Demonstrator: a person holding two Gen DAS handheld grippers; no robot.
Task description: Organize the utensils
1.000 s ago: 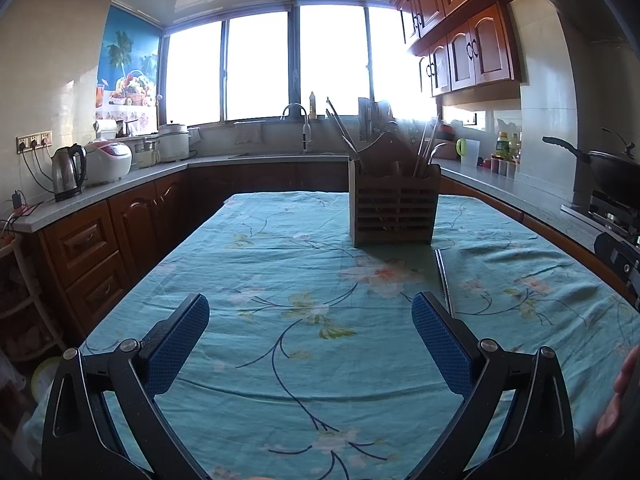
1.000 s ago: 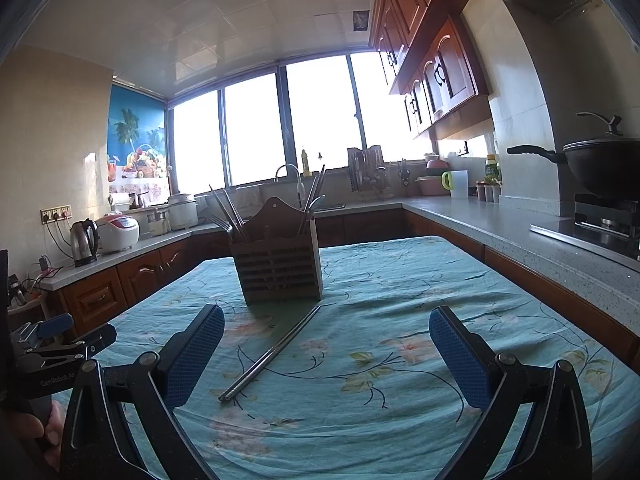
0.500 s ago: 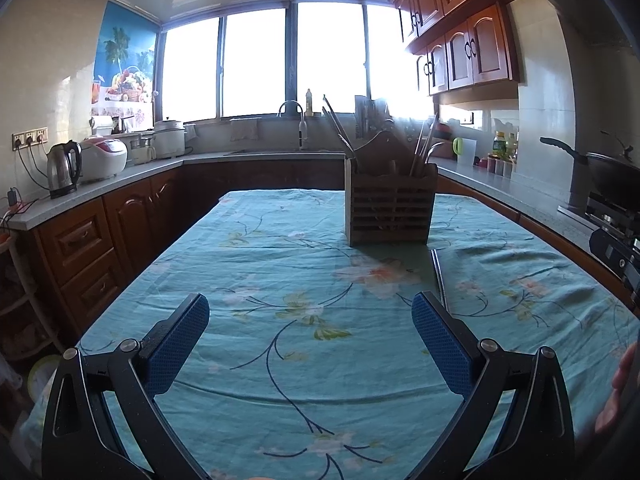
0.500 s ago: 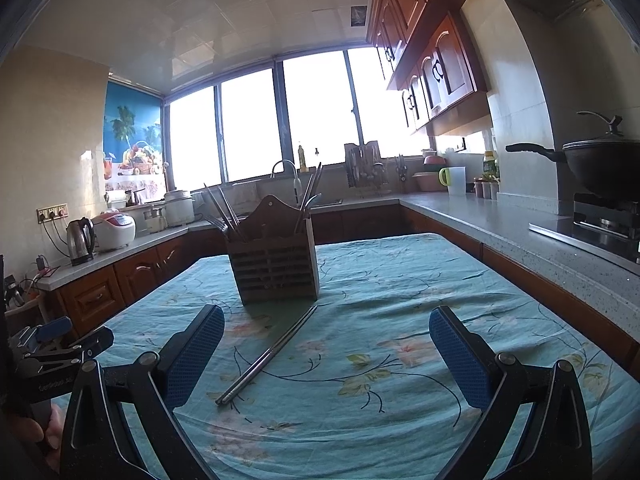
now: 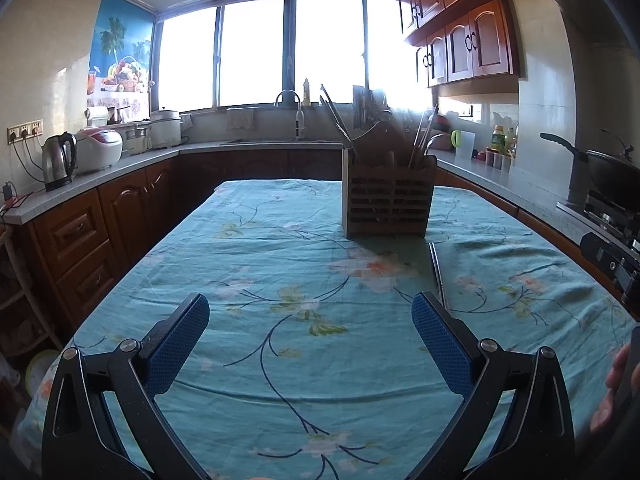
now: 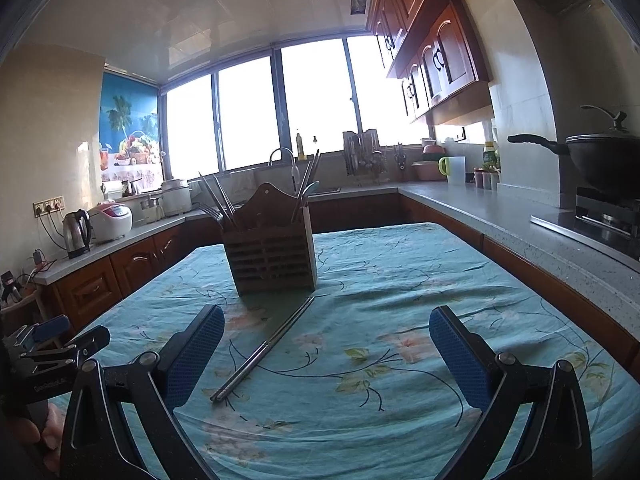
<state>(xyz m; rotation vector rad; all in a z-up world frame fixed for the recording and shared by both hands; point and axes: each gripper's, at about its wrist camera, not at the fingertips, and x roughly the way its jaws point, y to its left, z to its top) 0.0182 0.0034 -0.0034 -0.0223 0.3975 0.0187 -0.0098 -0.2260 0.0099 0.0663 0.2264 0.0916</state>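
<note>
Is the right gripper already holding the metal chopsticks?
No, the right gripper is open and empty, and the metal chopsticks lie on the tablecloth before the wooden utensil holder.

A turquoise cloth [image 6: 400, 280] with pale pink flowers, green leaves and dark blue stems covers the table. The holder [image 6: 272, 258] is brown slatted wood; the chopsticks [image 6: 266, 350] at its 6 o'clock are silver. Each hand-held gripper is black with blue dimpled pads [image 5: 176, 340]. The cabinets [image 5: 468, 44] are reddish brown.
</note>
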